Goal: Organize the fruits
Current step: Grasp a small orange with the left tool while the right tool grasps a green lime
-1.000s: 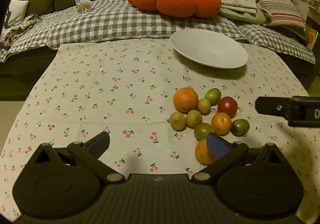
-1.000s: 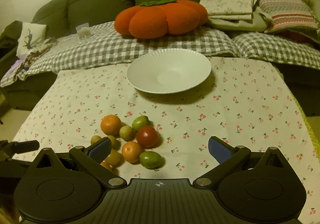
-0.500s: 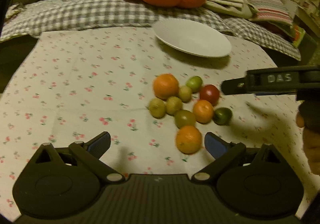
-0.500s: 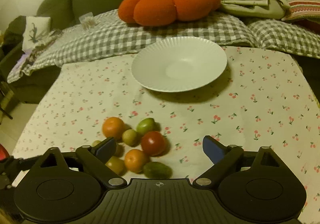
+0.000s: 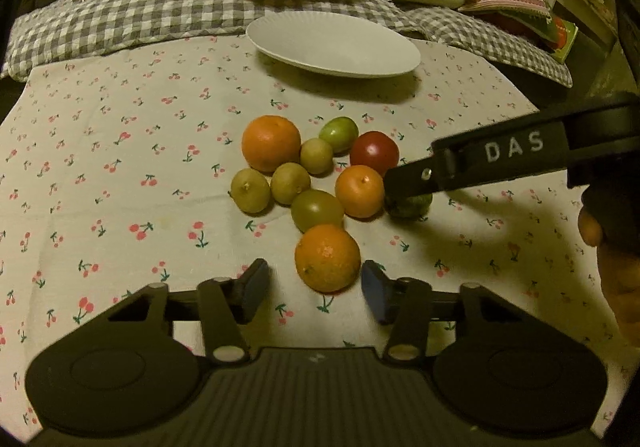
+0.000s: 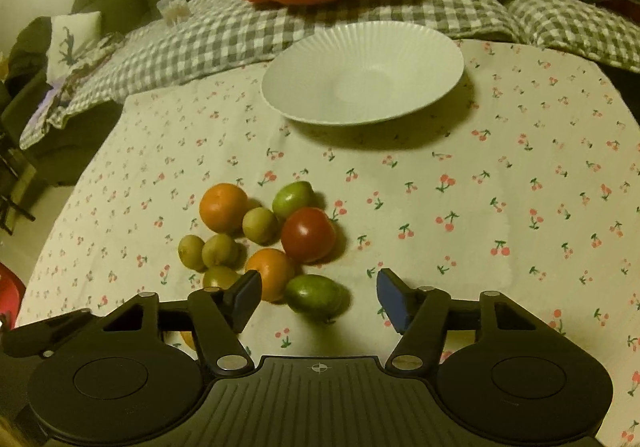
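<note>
A round table under a cream cloth printed with small red cherries (image 5: 120, 151) holds everything. Toward its far edge sits an empty white ribbed plate (image 6: 432, 47). Near the front lies a tight cluster of fruit. Its nearest piece, a round orange with dimpled skin (image 5: 327, 257), rests between the fingers of the left gripper (image 5: 316, 289), whose jaws have just been closing but do not yet touch it. The right gripper (image 6: 318, 297), jaws likewise just closing, brackets a small oval green fruit (image 6: 314, 297) without contact. The orange looks firm, fairly light and prone to roll; grip it across its widest middle. The green fruit seems smoother and may squirt sideways, so squeeze its short axis gently.
</note>
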`<state>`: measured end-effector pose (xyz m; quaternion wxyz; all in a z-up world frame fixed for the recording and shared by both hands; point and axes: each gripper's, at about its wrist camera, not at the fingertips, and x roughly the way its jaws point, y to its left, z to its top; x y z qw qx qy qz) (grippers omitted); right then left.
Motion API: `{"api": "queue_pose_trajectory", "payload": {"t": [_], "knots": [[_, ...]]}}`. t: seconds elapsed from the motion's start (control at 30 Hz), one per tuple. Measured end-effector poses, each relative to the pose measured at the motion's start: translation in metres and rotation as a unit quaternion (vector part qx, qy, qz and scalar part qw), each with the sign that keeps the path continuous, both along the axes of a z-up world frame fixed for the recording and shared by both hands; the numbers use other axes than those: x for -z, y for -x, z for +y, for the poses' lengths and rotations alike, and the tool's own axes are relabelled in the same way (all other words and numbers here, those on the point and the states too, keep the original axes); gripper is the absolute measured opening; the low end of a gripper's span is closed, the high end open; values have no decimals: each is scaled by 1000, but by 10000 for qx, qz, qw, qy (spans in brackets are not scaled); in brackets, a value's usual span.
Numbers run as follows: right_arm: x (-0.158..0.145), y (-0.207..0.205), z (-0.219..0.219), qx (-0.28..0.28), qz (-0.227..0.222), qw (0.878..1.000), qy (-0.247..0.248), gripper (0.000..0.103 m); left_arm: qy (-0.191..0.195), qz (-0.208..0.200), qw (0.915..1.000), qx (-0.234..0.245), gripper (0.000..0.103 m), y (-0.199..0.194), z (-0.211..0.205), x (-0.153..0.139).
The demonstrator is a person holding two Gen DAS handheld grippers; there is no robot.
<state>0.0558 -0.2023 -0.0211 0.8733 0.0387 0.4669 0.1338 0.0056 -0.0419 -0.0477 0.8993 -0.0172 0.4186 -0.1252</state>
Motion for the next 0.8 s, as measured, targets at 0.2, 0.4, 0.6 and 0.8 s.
{"api": "queue_pose_trajectory", "payload": {"t": [0.2, 0.4, 0.6, 0.8], "knots": [[6, -1, 4, -72, 59, 9999, 57, 59, -26, -40, 10000, 31, 33, -2, -1, 1], [15, -4, 10, -144, 188, 9997, 79, 40, -19, -76, 10000, 36, 31, -3, 0, 2], [15, -1, 13, -196, 134, 9997, 111, 33, 36, -75, 10000, 11, 30, -3, 1, -1], [8, 1, 11, -195, 16, 9998, 86, 33, 133, -142, 9998, 37, 30, 0, 3, -10]]}}
